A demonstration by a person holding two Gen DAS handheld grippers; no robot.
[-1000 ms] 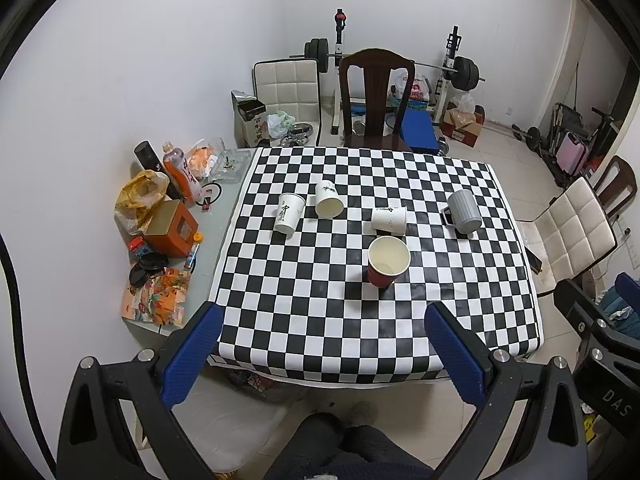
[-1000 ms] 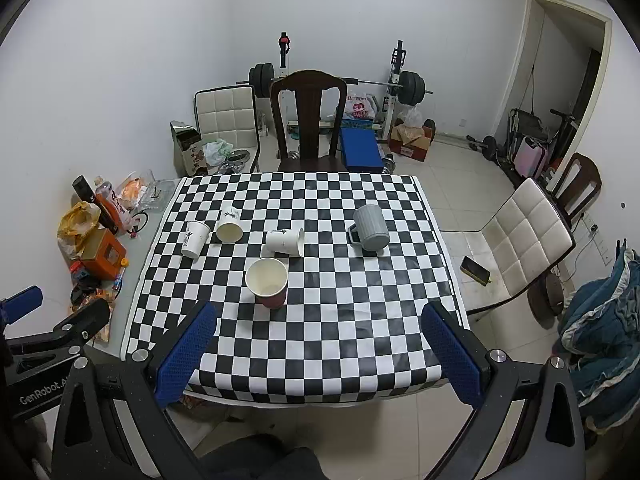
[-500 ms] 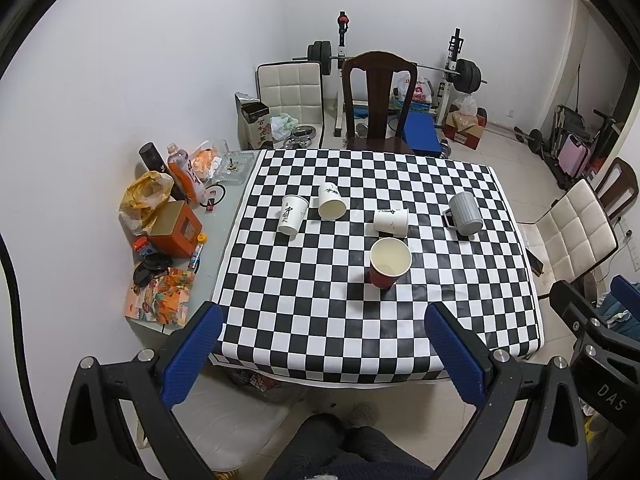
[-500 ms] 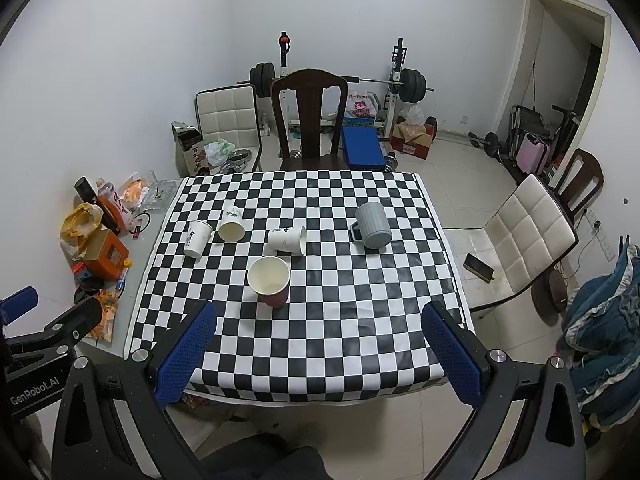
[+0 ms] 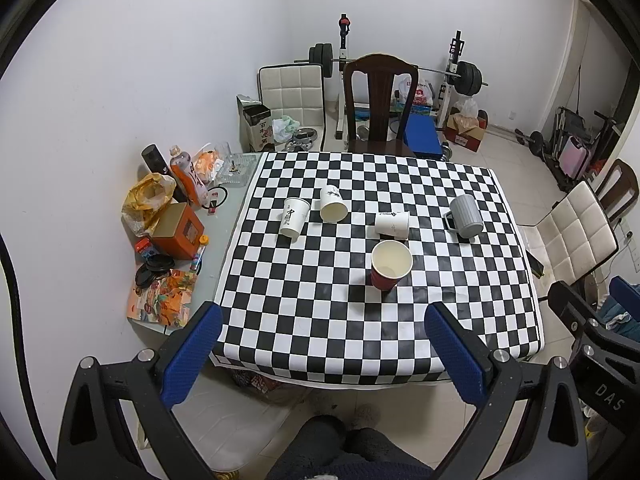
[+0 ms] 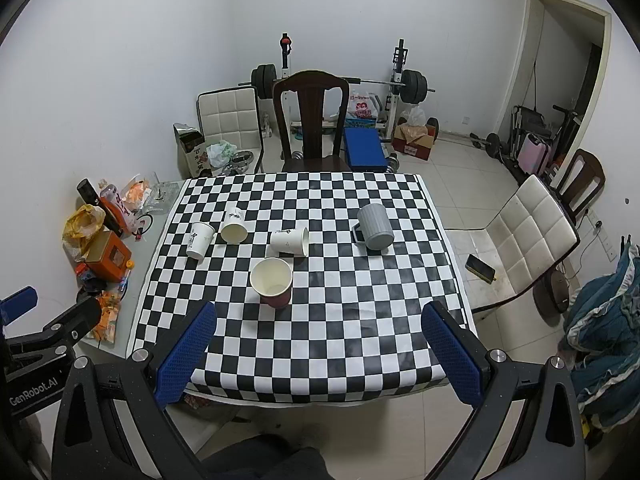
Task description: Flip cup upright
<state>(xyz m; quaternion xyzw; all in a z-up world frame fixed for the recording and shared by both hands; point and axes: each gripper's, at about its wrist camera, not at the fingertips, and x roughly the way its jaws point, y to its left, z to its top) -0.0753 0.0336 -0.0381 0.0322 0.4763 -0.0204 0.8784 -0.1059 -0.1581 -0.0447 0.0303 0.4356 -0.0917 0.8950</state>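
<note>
Left wrist view: left tongs (image 5: 320, 344) spread apart, empty, held back off the table (image 5: 400, 328). Red cup (image 5: 391, 265) upright, mouth up. Behind it white cup (image 5: 392, 225) lies on its side; grey mug (image 5: 464, 216) looks mouth-down

Right wrist view: right tongs (image 6: 320, 344) apart too. Past red cup, three white cups and the mug aren't upright, so flipping remains

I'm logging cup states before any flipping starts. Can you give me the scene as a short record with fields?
surface: checkered table
upright: red cup, mouth up, looks empty
on side: three white paper cups; grey mug
left tool: open, holding nothing, above the near table edge
right tool: open, holding nothing, above the near table edge
contact with cups: none
</note>
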